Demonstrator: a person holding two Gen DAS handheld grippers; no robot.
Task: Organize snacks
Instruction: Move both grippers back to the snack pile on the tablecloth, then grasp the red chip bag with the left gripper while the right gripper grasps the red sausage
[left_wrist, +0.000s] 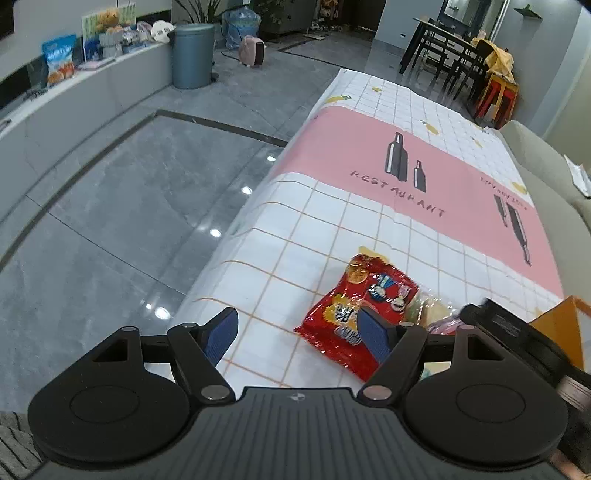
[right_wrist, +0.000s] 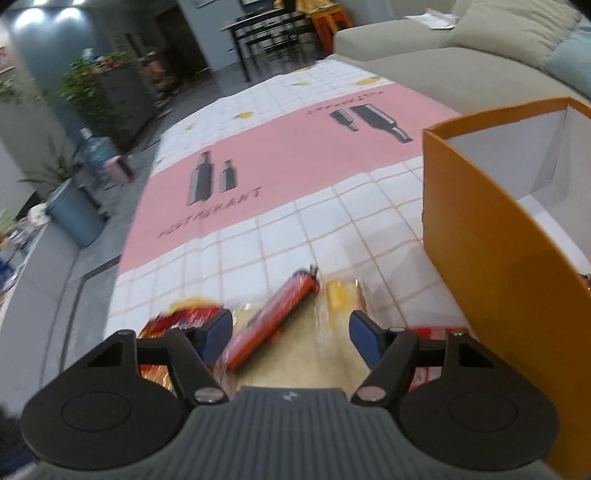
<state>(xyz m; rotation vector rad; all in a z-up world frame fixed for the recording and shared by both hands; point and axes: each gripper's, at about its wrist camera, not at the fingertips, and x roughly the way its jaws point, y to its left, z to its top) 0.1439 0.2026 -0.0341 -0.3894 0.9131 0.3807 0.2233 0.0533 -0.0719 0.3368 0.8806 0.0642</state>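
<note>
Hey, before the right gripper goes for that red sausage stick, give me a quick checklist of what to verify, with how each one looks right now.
1. Right gripper open: ok, its blue pads stand apart with nothing pressed between them.
2. Red sausage stick lined up: ok, it lies between the fingers, slanted, on a clear-wrapped pack.
3. Sharp view: not ok, the right wrist picture is motion-blurred.
4. Orange box ready: ok, open top, beside the snacks; its floor is only partly visible.
5. Left gripper out of the way: ok, open above the table's edge, one pad over the red snack bag.
6. Contact with the stick: cannot tell.
</note>
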